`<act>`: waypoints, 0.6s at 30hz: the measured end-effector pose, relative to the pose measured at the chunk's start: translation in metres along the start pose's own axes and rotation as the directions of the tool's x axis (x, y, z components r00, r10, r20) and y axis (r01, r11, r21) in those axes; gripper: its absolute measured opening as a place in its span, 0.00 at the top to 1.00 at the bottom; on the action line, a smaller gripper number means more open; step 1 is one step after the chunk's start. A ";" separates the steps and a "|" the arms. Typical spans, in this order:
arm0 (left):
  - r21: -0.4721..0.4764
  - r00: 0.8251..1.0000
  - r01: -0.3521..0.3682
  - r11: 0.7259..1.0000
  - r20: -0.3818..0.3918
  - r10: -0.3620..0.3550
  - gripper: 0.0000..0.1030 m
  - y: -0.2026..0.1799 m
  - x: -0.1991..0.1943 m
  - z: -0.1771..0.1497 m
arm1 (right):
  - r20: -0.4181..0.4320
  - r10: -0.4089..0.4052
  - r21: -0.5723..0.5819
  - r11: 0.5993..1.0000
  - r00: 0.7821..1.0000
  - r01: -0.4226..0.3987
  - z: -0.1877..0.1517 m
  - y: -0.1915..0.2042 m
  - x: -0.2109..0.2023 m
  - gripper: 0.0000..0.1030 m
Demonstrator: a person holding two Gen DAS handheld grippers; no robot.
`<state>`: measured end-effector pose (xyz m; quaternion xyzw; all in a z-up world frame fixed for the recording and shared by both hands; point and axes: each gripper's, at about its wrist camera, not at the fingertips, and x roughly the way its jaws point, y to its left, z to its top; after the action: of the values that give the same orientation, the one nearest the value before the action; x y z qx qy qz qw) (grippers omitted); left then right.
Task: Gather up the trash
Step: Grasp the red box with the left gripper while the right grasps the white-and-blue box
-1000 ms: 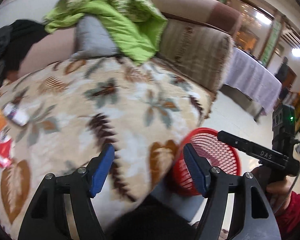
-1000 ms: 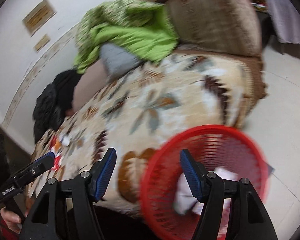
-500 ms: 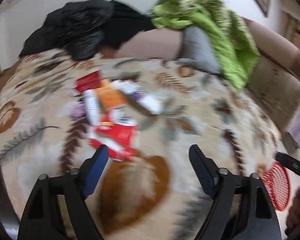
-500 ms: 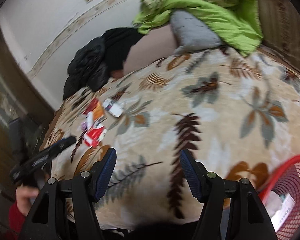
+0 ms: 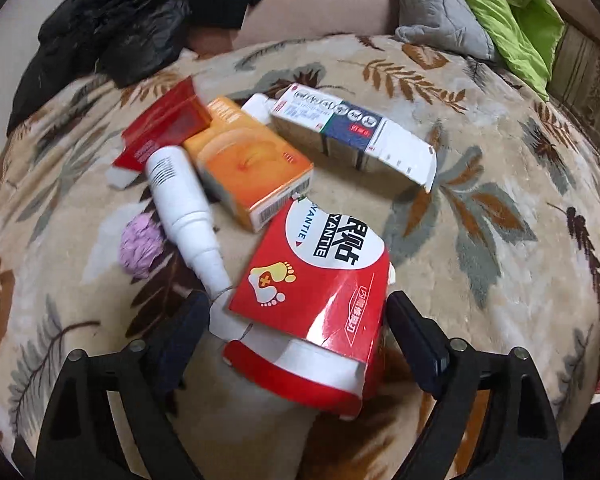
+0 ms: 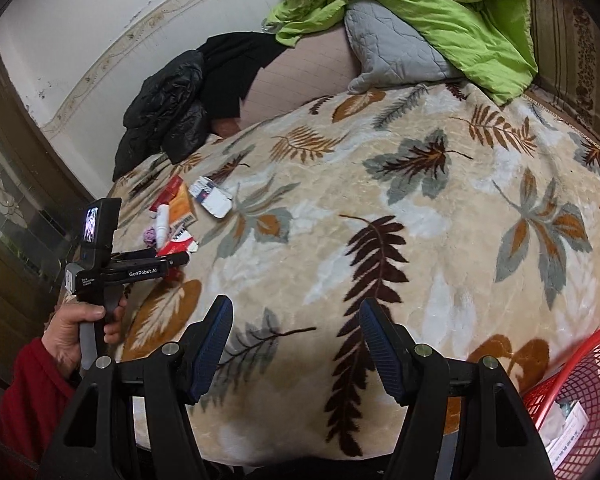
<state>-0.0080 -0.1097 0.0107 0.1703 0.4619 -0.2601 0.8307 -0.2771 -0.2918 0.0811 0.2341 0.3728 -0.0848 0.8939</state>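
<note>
Red foot-patch box lies on the leaf-print blanket between my left hand-held gripper's spread fingers — next I clamp it; right hand-held gripper released, empty — red basket beside.

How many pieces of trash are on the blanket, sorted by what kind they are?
Boxes: 4 (red box with feet, orange box, white and blue box, dark red box)
Bottles: 1 (white bottle)
Crumpled paper balls: 1 (purple paper ball)
Total: 6
</note>
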 end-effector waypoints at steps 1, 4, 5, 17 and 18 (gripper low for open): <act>-0.006 1.000 -0.014 1.000 0.005 0.014 0.14 -0.001 0.002 0.000 | -0.004 -0.001 0.003 1.000 1.000 0.001 0.000 -0.001 0.002 0.32; -0.047 0.998 -0.037 0.998 0.042 0.039 0.30 0.000 -0.001 -0.002 | -0.008 0.003 0.005 1.000 1.000 -0.003 0.003 -0.001 0.006 0.32; -0.048 0.997 -0.051 0.998 0.056 0.054 0.34 -0.001 -0.005 -0.003 | -0.007 0.007 0.002 1.000 1.000 -0.007 0.004 0.001 0.007 0.32; -0.237 0.991 0.081 0.968 0.121 -0.053 0.57 0.012 -0.087 -0.043 | -0.039 0.068 -0.267 0.961 0.997 -0.076 0.062 0.081 0.069 0.32; -0.254 0.991 0.084 0.964 0.126 -0.053 0.57 0.015 -0.091 -0.050 | -0.055 0.069 -0.300 0.950 0.996 -0.082 0.066 0.091 0.083 0.32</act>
<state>-0.0733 -0.0462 0.0634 0.0285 0.4475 -0.2358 0.8622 -0.1472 -0.2418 0.0960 0.1108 0.3917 0.0125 0.9133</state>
